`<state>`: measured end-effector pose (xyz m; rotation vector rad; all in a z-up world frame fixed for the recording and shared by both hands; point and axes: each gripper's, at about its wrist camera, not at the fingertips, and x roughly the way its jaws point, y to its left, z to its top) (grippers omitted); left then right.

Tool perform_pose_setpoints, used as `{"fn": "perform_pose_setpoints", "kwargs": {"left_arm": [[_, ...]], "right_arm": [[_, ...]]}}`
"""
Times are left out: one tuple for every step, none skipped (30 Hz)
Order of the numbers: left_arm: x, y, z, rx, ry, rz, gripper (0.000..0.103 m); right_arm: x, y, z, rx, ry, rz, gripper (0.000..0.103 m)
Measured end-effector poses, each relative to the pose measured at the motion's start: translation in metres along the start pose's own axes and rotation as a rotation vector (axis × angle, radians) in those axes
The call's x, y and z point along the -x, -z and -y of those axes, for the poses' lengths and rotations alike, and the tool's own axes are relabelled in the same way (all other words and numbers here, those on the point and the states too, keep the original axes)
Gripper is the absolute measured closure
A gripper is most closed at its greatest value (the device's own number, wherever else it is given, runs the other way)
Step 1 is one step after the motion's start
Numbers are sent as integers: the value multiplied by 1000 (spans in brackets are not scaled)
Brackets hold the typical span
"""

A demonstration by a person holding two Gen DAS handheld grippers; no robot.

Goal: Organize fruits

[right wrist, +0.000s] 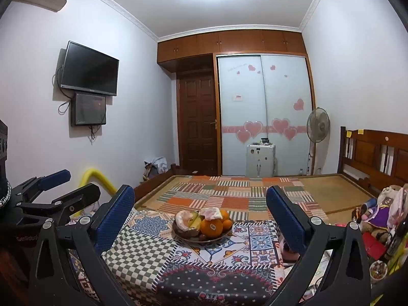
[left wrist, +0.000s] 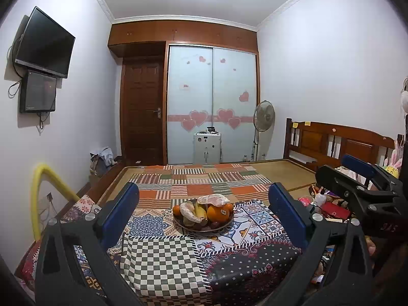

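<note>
A round plate [left wrist: 224, 225] [right wrist: 178, 232] heaped with fruit stands on the patterned tablecloth [left wrist: 163, 262] [right wrist: 142, 255]. It holds oranges [left wrist: 217, 213] [right wrist: 211, 227], bananas [left wrist: 200, 210] [right wrist: 196, 220] and pale wrapped fruits [left wrist: 213, 199] [right wrist: 184, 219]. My left gripper [left wrist: 204, 211] is open and empty, held back from the plate with the plate between its blue pads [left wrist: 119, 214]. My right gripper [right wrist: 201, 216] is open and empty, also back from the plate. Each gripper shows at the edge of the other's view: the right one [left wrist: 357, 178], the left one [right wrist: 63, 186].
Beyond the table lies a bed with a patchwork cover [left wrist: 204, 178] [right wrist: 229, 191] and wooden headboard [left wrist: 339, 142]. Toys and clutter [right wrist: 380, 211] [left wrist: 329, 204] lie to the right. A yellow tube [left wrist: 46, 178] stands at the left. A fan [right wrist: 318, 125] and wardrobe [right wrist: 262, 107] stand behind.
</note>
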<state>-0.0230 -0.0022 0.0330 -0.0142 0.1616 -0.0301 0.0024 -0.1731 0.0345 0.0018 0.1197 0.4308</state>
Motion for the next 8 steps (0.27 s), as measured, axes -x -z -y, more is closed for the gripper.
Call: {"fn": "perform_pose_setpoints", "kwargs": {"left_arm": [[0,0,0,-2,0,1,0],[1,0,1,-3,0,2,0],[1,0,1,-4,3,0,0],[0,0,1,-4,6,0,0],[1,0,1,-3,9,-1,0],[1,-1,1,-4,9,-1,0],[0,-1,1,-4,10,-1,0],[0,-2,2,-5,11,-3,0]], "right_arm": [[0,0,0,-1,0,-1,0],[0,0,0,-1,0,-1,0],[-1,0,0,0,0,-2,0],[-1,0,0,-1,1,-1,0],[-1,0,0,-2,0,-1,0],[-1,0,1,-3,-1,-1,0],[-1,0,1,-2,0,-1,0],[-1,0,1,-2,1,-1,0]]}}
